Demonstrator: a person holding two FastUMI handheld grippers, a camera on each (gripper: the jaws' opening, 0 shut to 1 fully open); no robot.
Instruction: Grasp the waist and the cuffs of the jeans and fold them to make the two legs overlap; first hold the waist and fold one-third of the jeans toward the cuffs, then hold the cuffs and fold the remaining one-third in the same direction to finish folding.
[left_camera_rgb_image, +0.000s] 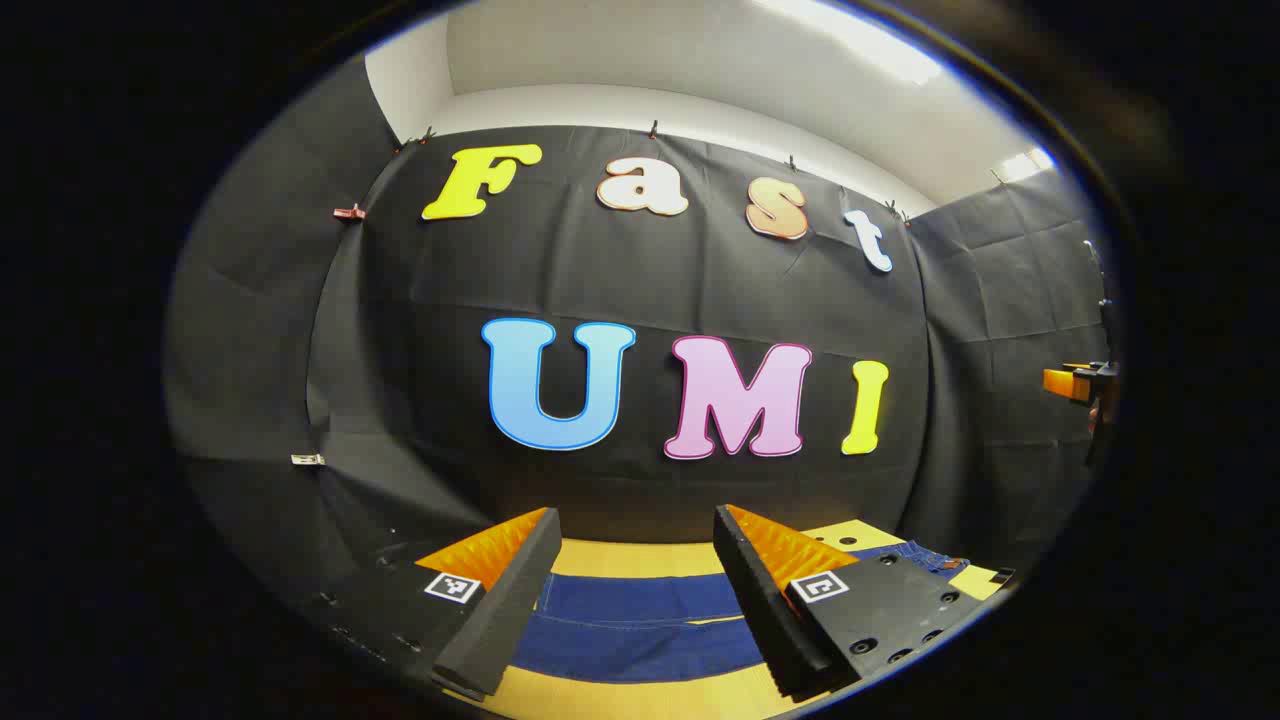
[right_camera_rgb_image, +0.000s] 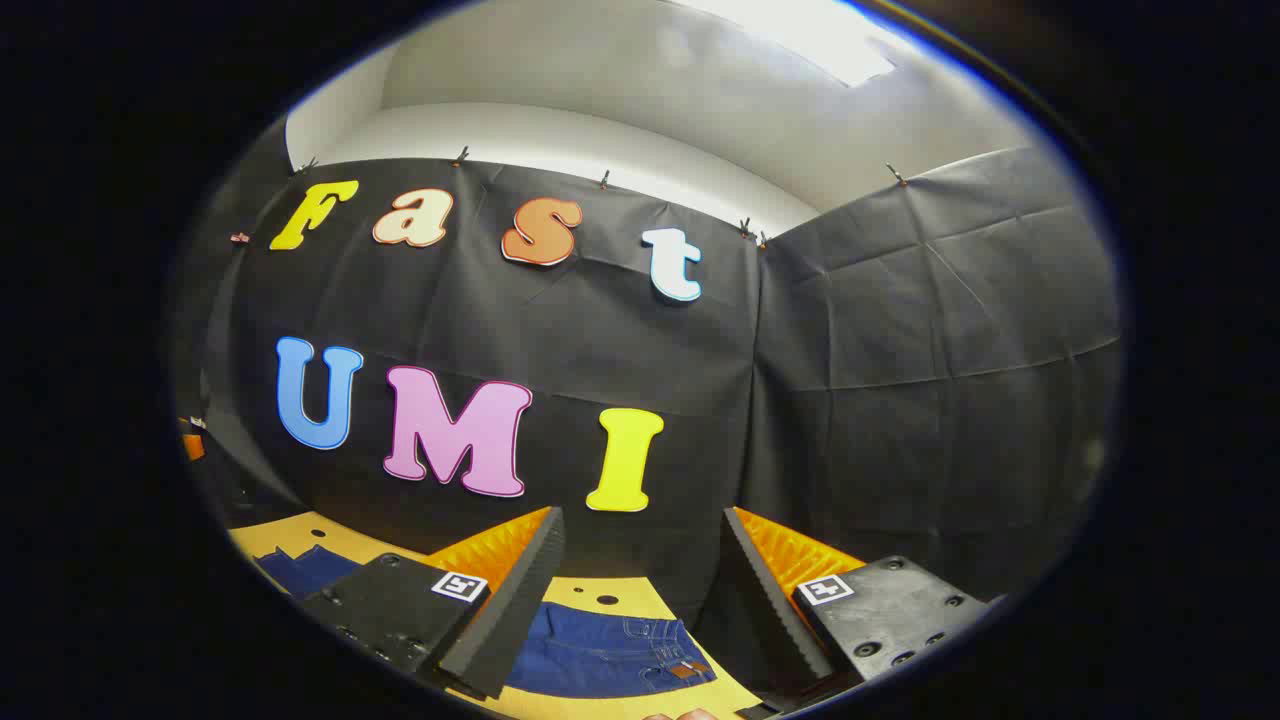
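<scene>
Plenty of bare table (left_camera_rgb_image: 640, 556) beyond the jeans (left_camera_rgb_image: 640, 620) toward 12 o'clock in the left gripper view, ending at the black cloth wall (left_camera_rgb_image: 620, 270); more yellow tabletop at 6 o'clock. Left gripper (left_camera_rgb_image: 636, 600) held above the table, level, pointing at the wall, fingers spread wide with nothing between them but the denim lying flat below. Other gripper visible at 3 o'clock near the wall fold. In the right gripper view, right gripper (right_camera_rgb_image: 640, 605) likewise raised and wide open, gripping nothing; waist of the jeans (right_camera_rgb_image: 610, 650) with belt loops and pocket at 6 o'clock, more denim at 8 o'clock. Table edge close to the wall, corner fold of cloth at 1 o'clock.
</scene>
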